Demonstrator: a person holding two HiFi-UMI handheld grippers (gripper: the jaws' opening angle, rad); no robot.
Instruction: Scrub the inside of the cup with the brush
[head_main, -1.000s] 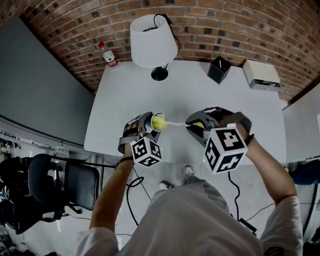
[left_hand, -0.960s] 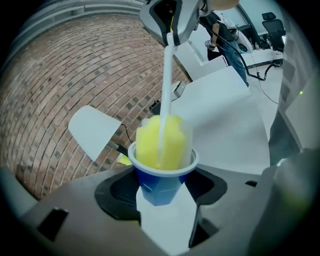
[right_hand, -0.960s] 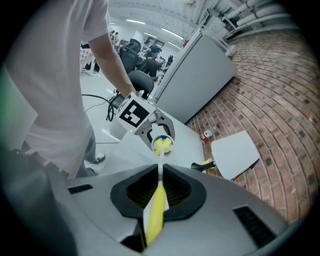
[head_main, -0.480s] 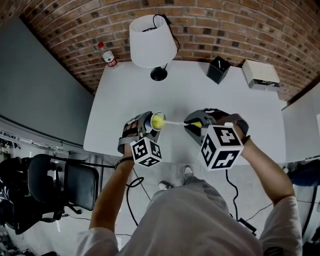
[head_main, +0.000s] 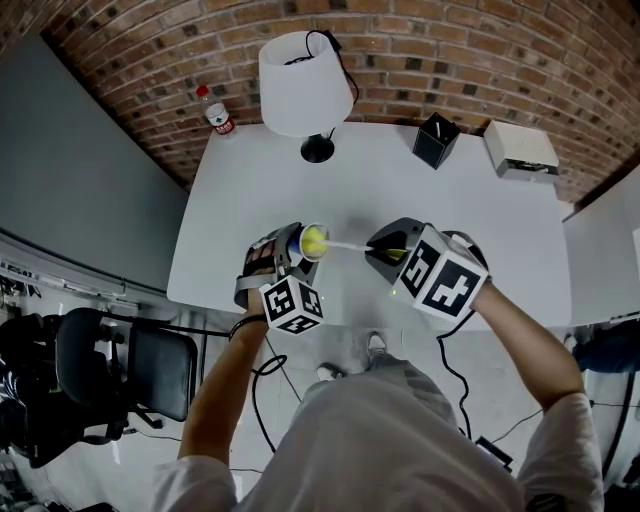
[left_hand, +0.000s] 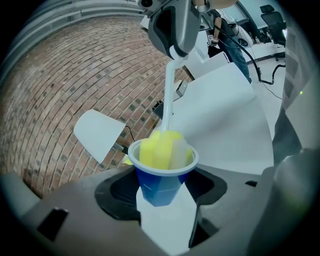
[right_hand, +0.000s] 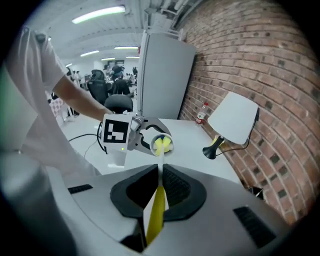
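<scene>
My left gripper (head_main: 291, 250) is shut on a small blue cup (left_hand: 161, 178) with a white rim, held above the white table (head_main: 470, 225) and tipped toward the right. The brush has a yellow sponge head (left_hand: 163, 149) that sits inside the cup's mouth, and a thin white stem (left_hand: 168, 97). Its yellow handle (right_hand: 156, 210) is clamped in my right gripper (head_main: 388, 250), which is shut on it. In the right gripper view the cup (right_hand: 162, 144) faces me with the sponge filling it, and the left gripper (right_hand: 150, 140) holds it from the sides.
A white lamp (head_main: 303, 85) stands at the table's far edge, with a black box (head_main: 437, 138) and a white box (head_main: 522, 148) to its right. A bottle (head_main: 215, 109) stands at the far left corner. An office chair (head_main: 110, 370) is on the floor at left.
My right gripper has rolled and shifted slightly left, so its marker cube now sits higher and tilted. The cup and left gripper have hardly moved.
</scene>
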